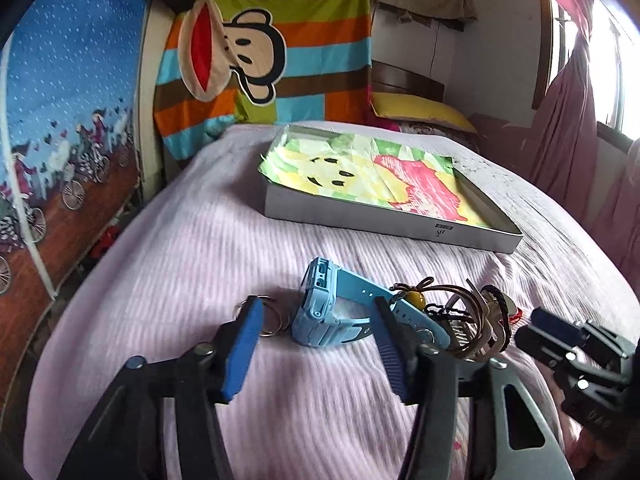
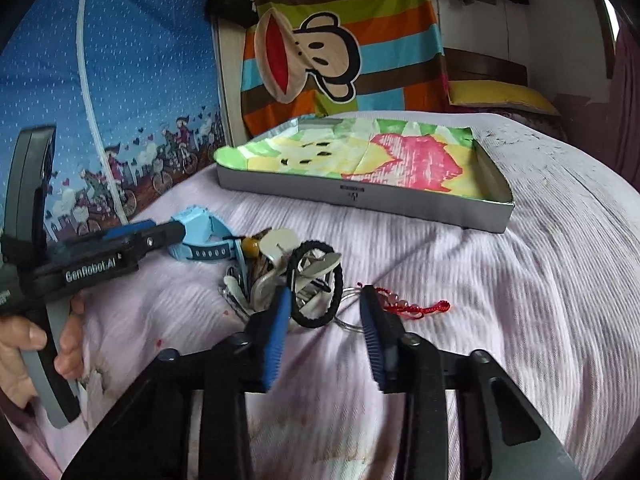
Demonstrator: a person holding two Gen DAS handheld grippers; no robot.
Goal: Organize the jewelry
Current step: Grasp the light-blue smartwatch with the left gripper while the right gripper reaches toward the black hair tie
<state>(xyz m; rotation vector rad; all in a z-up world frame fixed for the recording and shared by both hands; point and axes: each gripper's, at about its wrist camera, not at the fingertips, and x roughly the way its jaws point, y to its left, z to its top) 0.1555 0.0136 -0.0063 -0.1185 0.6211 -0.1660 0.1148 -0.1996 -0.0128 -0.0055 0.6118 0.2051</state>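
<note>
Left gripper (image 1: 316, 344) has its jaws apart, straddling the blue watch (image 1: 320, 312) at lower centre of the left wrist view; nothing clamped yet. Right gripper (image 2: 324, 332) is also spread apart, low centre in the right wrist view, with a black hair tie (image 2: 316, 284) and some metal rings between its pads, not gripped.

The jewelry pile (image 2: 276, 272) sits mid-frame on the bed (image 2: 540, 280): hair clips, cords, a yellow bead (image 2: 251, 245), a red cord bracelet (image 2: 404, 304). The tray (image 2: 360, 196), lined with a printed cloth, lies behind it in the upper centre, apparently holding no jewelry yet.

Risks:
- The watch strap lies against the cords and bead, so lifting the watch probably drags the tangle along.
- The right gripper closing here may catch the hair tie and rings together, so 2 items go at once.
- Soft bedding gives way, so pads pressing down could bury thin rings.
- The 2 grippers are near each other; crossing paths to the tray may bump them.
</note>
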